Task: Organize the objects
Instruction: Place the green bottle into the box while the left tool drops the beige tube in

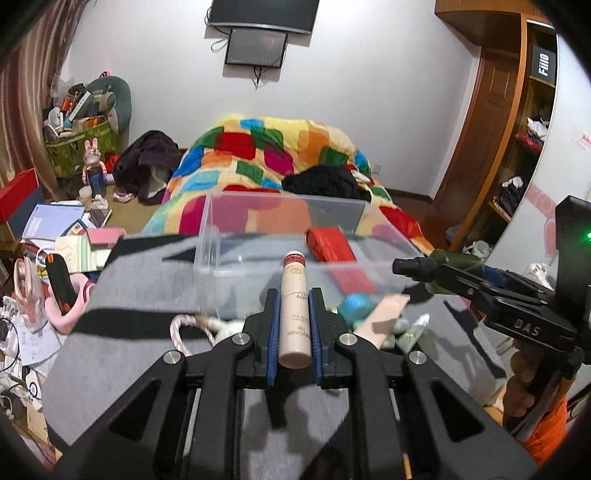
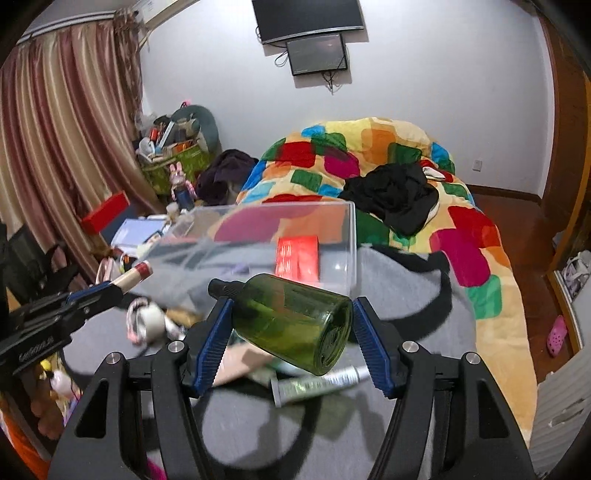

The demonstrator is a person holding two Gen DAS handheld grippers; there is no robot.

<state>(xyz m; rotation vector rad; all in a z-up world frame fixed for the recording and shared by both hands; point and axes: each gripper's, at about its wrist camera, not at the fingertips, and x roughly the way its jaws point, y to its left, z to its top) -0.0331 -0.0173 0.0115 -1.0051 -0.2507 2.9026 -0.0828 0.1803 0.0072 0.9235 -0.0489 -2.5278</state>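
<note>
Grey blanket (image 1: 147, 295) underlies a clear bin (image 1: 258, 236). Left gripper (image 1: 291, 314) clamps a stiff, light tube (image 1: 293, 310) mid-body, short of the bin.

Right gripper (image 2: 291, 325) pinches a green bottle (image 2: 291, 325) crosswise; slick plastic, probably prone to pivoting.

Patchwork quilt (image 2: 388, 155), striped curtain (image 2: 62, 122), wall-mounted screen (image 2: 308, 16).
</note>
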